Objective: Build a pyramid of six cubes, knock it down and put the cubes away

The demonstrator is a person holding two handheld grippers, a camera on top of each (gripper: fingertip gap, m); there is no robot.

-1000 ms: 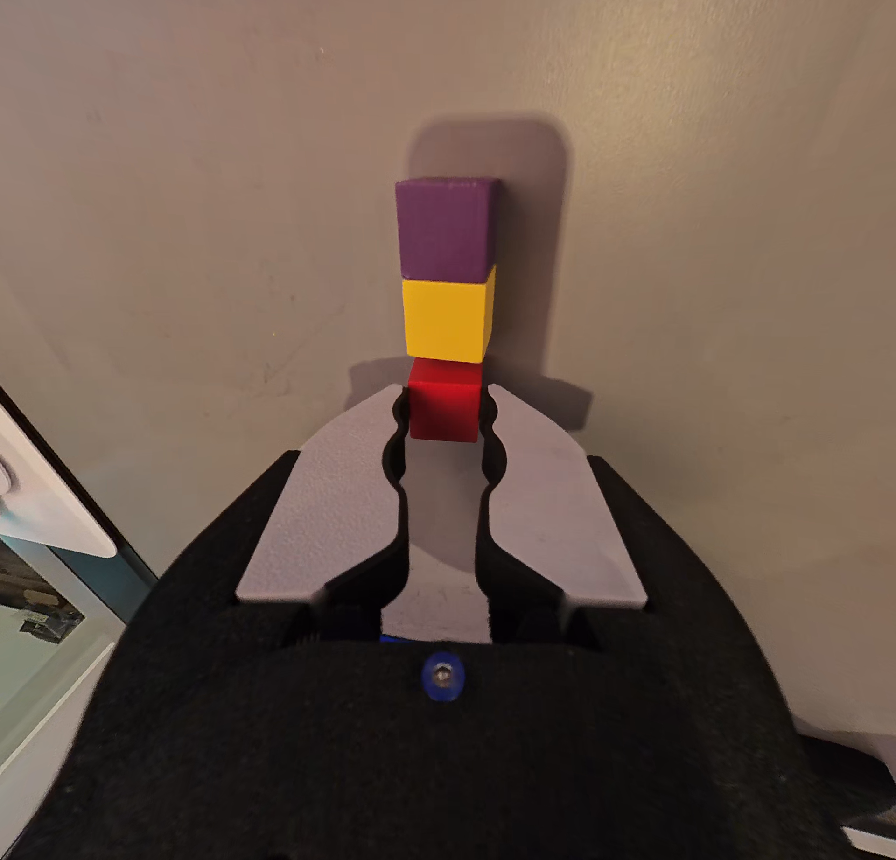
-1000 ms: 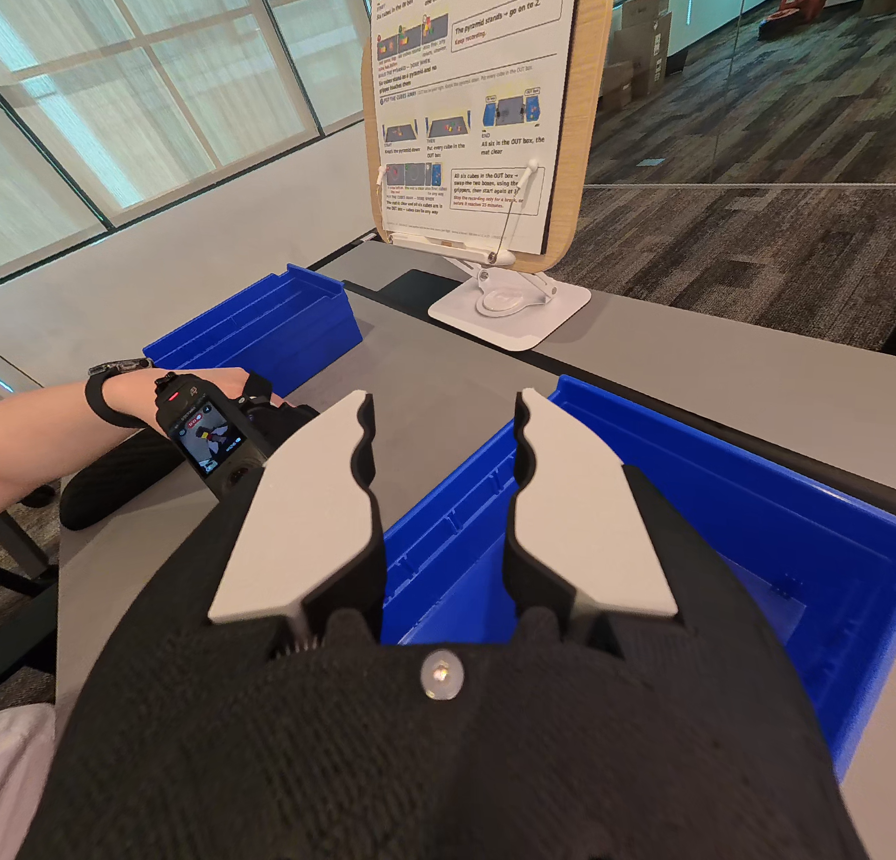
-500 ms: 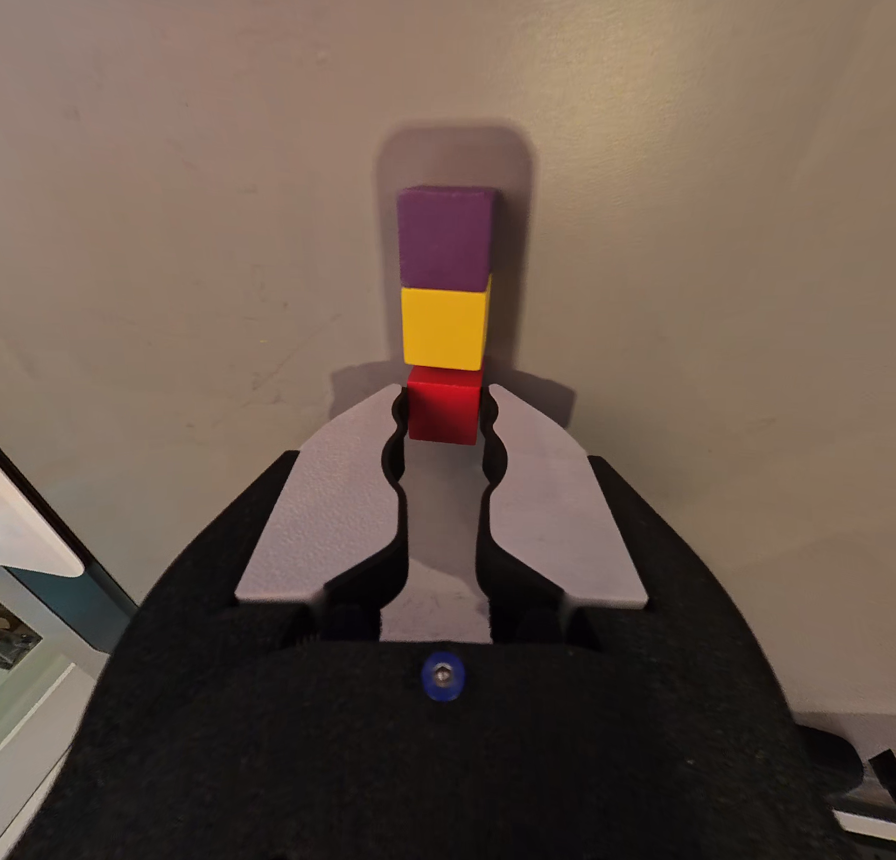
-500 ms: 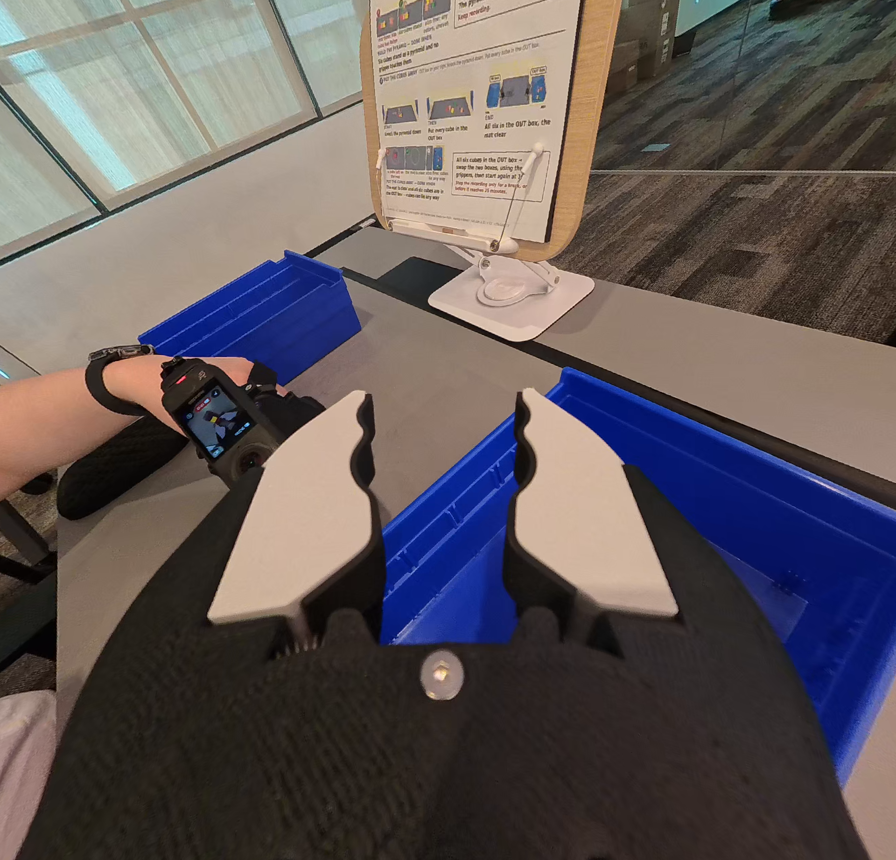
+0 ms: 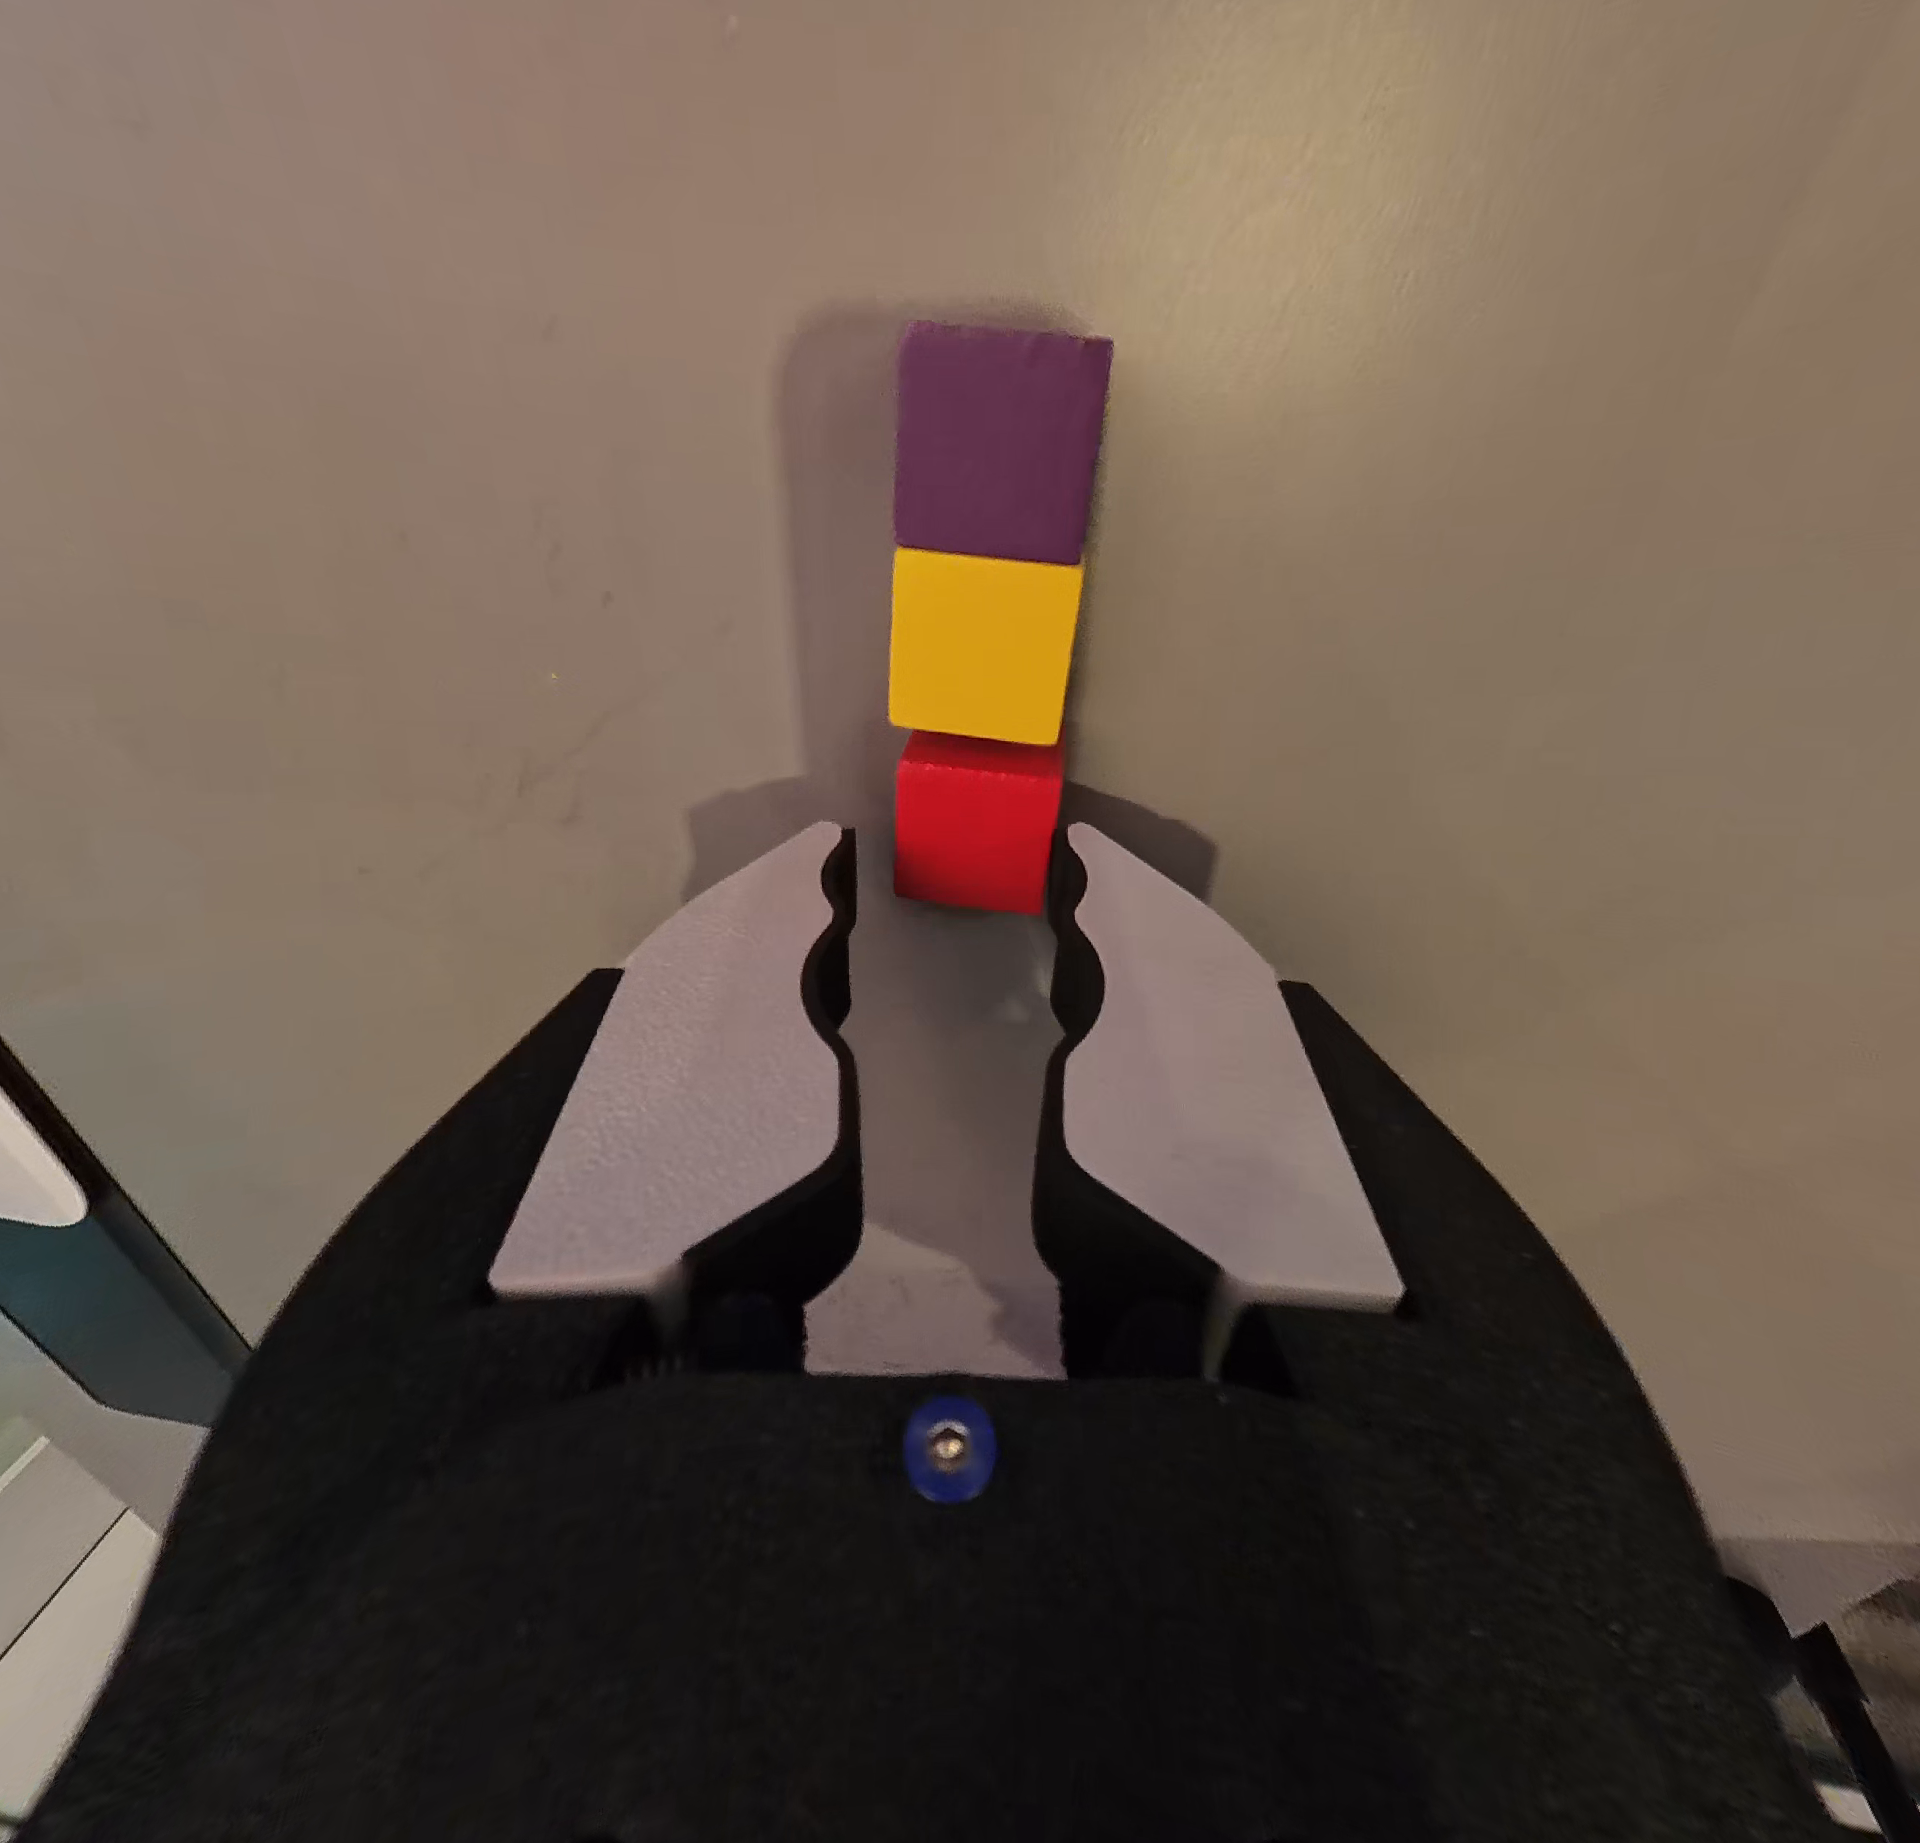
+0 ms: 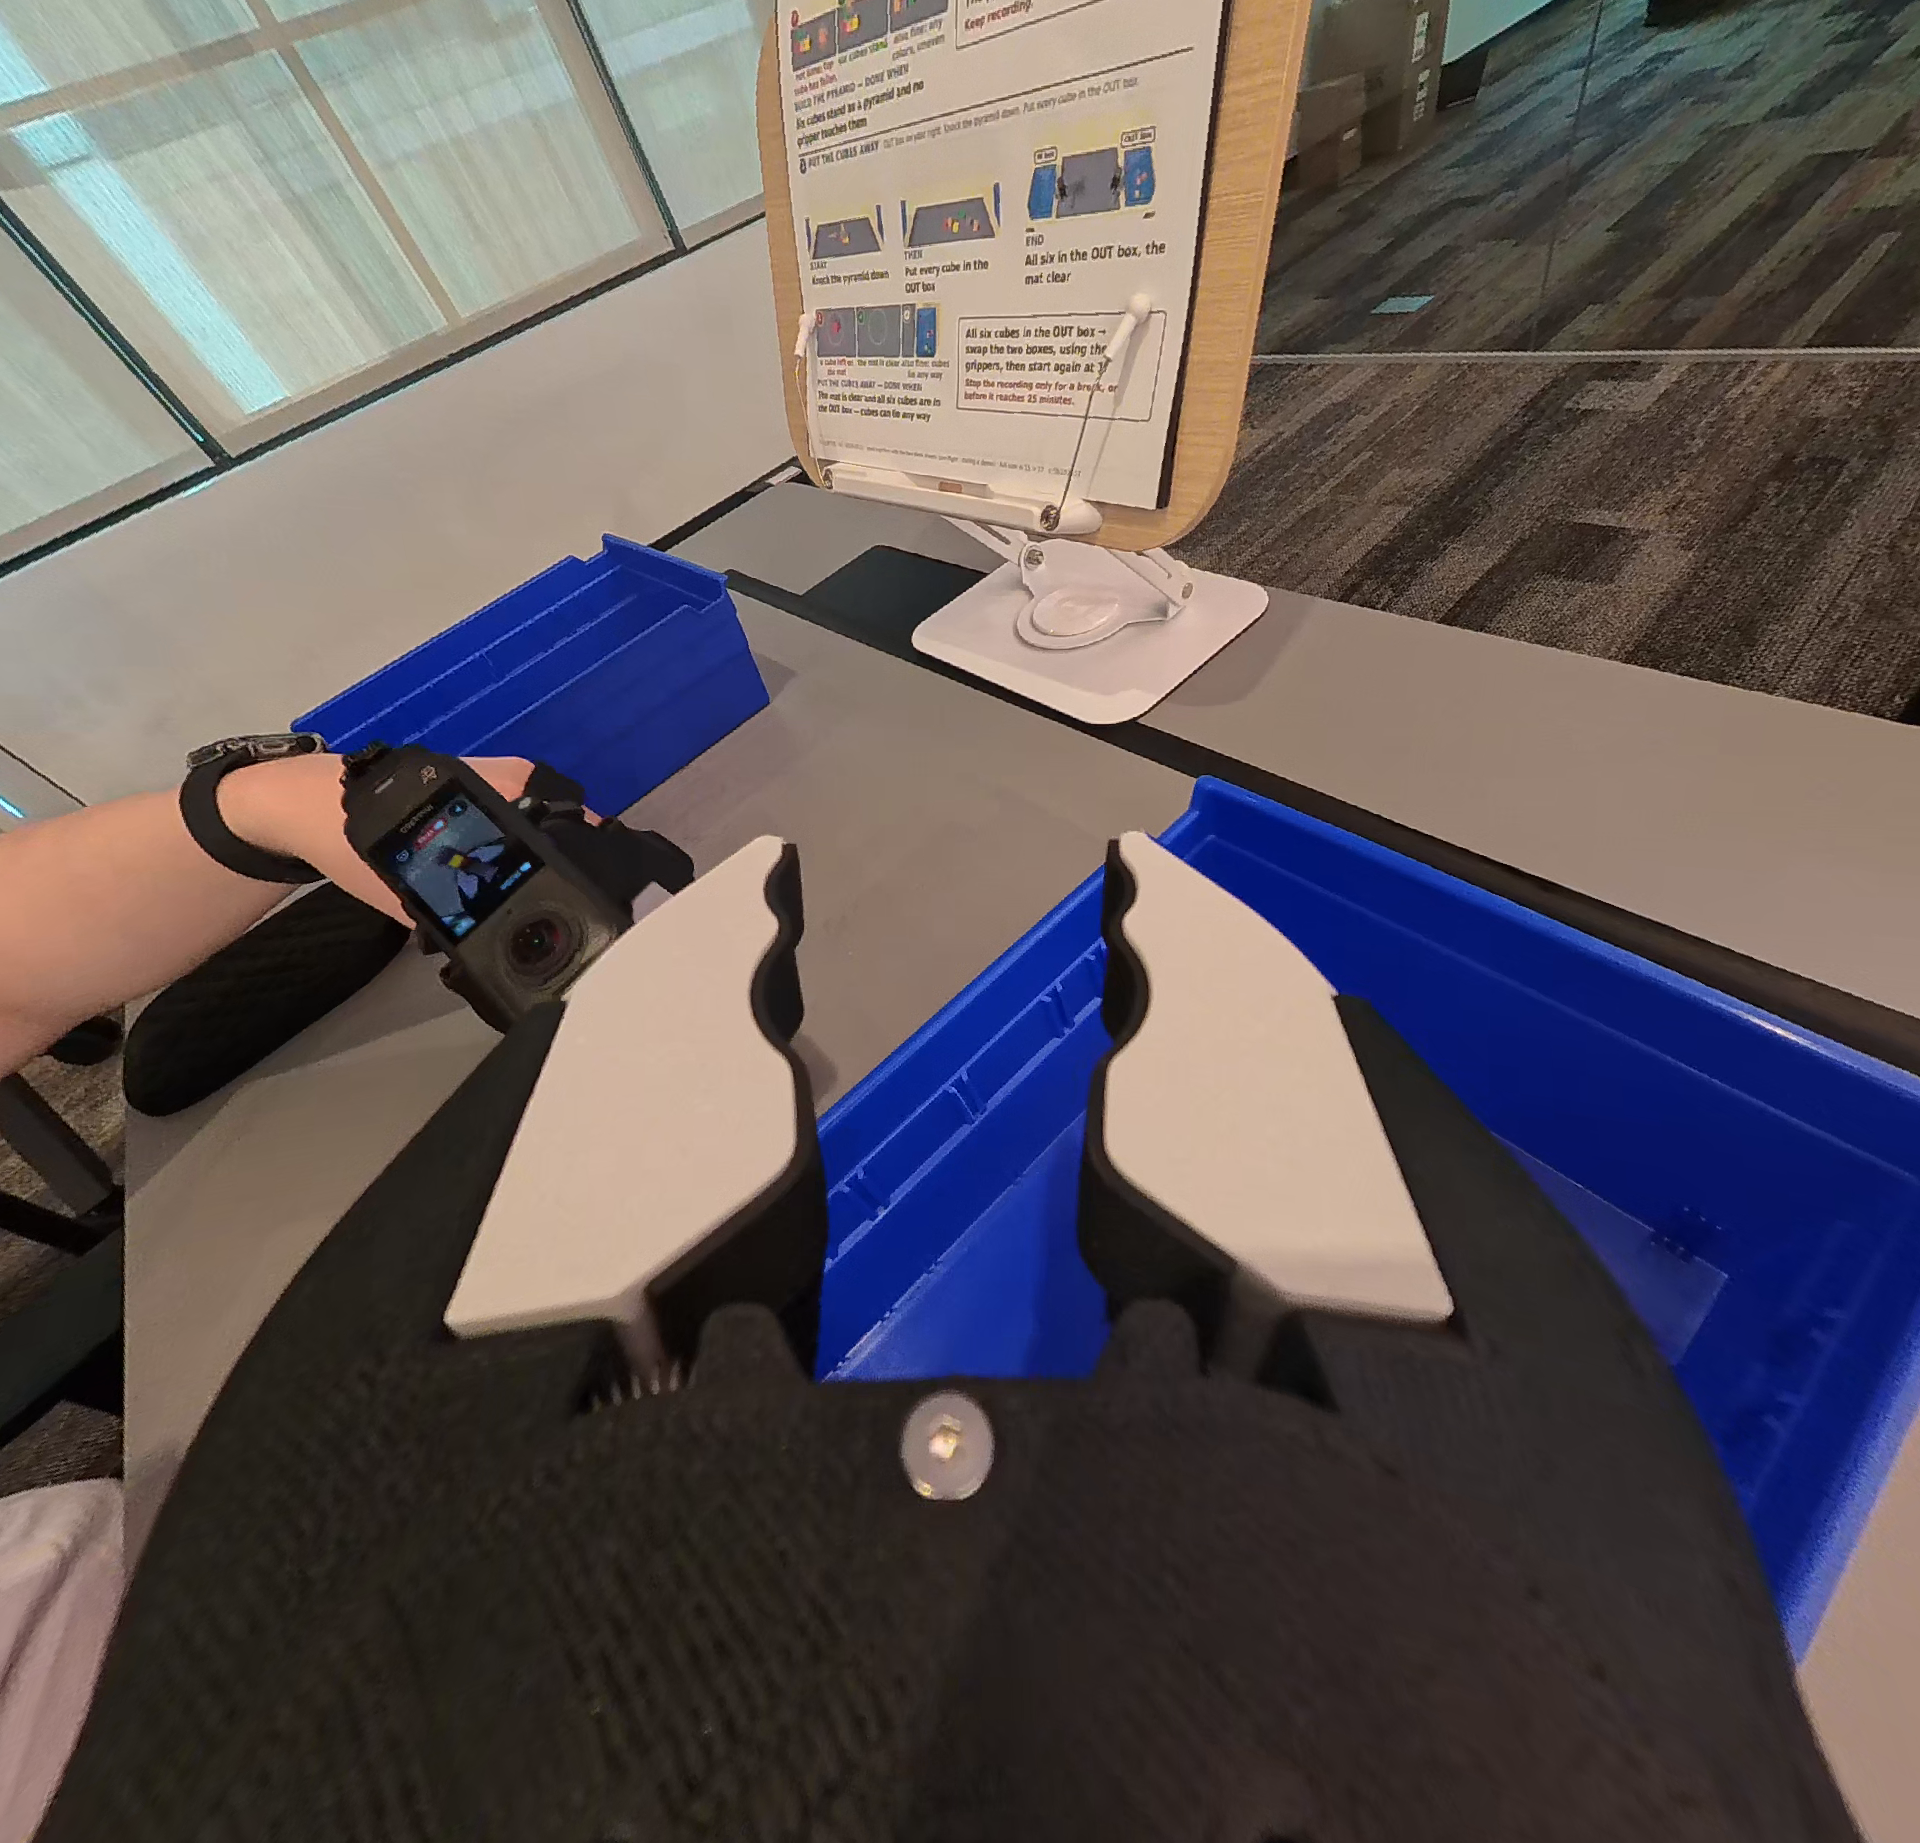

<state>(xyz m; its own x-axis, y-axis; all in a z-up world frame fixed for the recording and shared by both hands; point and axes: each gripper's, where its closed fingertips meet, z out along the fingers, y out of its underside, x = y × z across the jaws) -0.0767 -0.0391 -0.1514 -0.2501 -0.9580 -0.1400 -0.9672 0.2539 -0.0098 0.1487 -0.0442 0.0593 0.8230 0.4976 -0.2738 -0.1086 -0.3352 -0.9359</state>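
On the mat: red cube [image 5: 975, 825] between left hand-held gripper [image 5: 954, 858] fingertips; jaws parted

A: What's new in the left wrist view?
B: The left gripper [image 5: 954, 863] opens a bit; a gap now shows between its left finger and the red cube [image 5: 975, 825], which was pinched before. The shadow behind the cubes shifts left.
A: Right wrist view?
B: The person's left hand [image 6: 312, 806] sits slightly farther forward; the stand [image 6: 1091, 630] looks lower in frame.
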